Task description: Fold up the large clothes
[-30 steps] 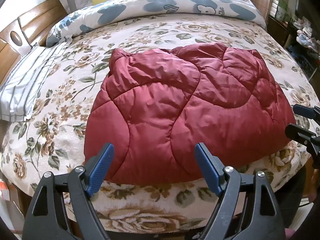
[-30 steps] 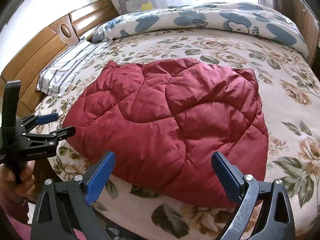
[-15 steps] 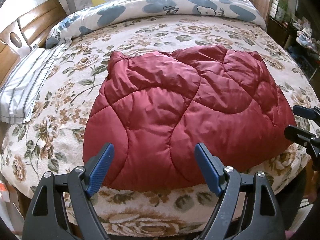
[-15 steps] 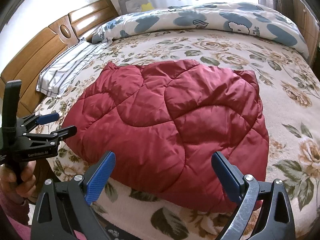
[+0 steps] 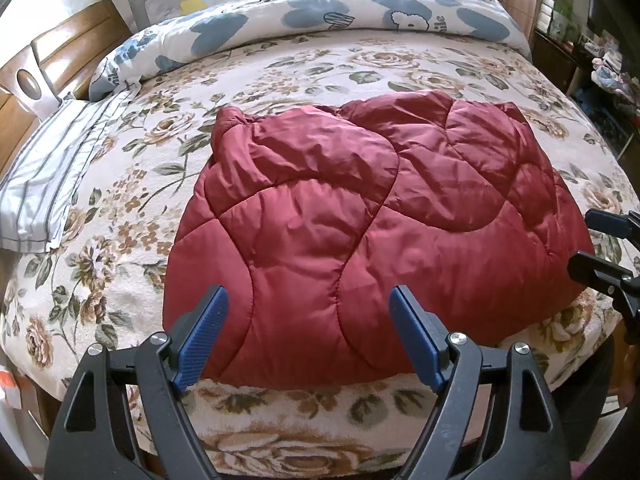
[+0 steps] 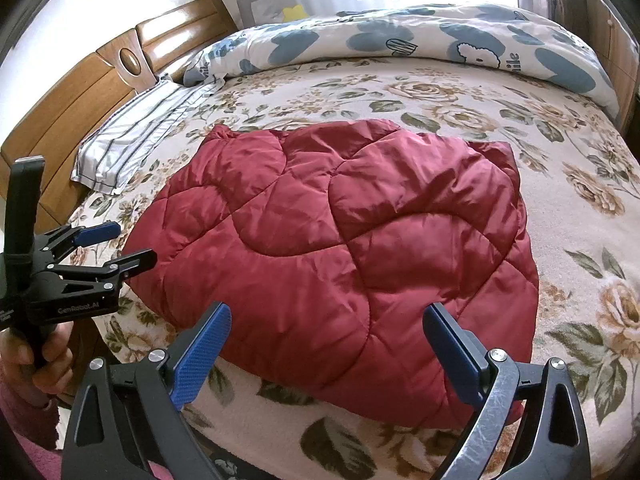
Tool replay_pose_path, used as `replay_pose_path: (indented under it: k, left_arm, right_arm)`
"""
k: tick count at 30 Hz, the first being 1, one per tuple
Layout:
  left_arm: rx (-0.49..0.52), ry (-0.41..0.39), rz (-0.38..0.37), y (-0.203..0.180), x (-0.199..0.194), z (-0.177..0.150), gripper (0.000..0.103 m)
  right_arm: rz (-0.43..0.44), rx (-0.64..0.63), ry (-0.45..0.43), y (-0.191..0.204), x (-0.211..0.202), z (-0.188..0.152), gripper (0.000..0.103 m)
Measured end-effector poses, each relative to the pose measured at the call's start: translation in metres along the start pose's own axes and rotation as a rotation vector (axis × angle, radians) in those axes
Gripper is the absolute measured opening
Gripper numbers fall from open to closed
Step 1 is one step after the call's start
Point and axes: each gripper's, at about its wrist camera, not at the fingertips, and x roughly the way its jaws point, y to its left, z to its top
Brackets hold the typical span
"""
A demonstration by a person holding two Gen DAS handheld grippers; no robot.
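Red quilted puffer jacket (image 5: pixel 376 232) lying on the floral bedspread (image 5: pixel 120 216) near the bed's front edge, already gathered into a compact, rounded rectangle: no sleeve trailing out, no hood or collar plainly showing, far edge bunched in small ridges. Could be a folded bundle just set down, or a garment laid out flat-side-up awaiting another fold; not settled by these views. Padding puffy and slick, so likely to spring open if a fold is released without pressing.

Left gripper (image 5: pixel 308 340) hovering just off the near hem, jaws wide apart, nothing between them. Right gripper (image 6: pixel 326 354) likewise hovering above the near right corner, jaws spread, nothing held. Both held low and facing forward along the bed, presumably to keep the whole garment in sight and its near edge within reach. Seen in the right wrist view as well: left gripper (image 6: pixel 100 248) off the jacket's left side, gripped by a hand (image 6: pixel 36 364) with a pink sleeve (image 6: pixel 28 420) below.

Striped pillow (image 5: pixel 44 184) against the wooden headboard (image 6: pixel 80 92) and blue-patterned duvet (image 5: pixel 360 12) rolled along the far side, both well apart from the jacket, leaving open bedspread around it as working room.
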Motion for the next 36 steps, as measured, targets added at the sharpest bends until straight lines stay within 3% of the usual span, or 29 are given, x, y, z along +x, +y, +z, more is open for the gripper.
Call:
replay_pose_path:
  k: [36]
  left_arm:
    - [0.001, 0.000, 0.003, -0.0010, 0.0029, 0.0025, 0.083]
  right_arm:
    - [0.001, 0.002, 0.002, -0.0022, 0.0024, 0.0035, 0.098]
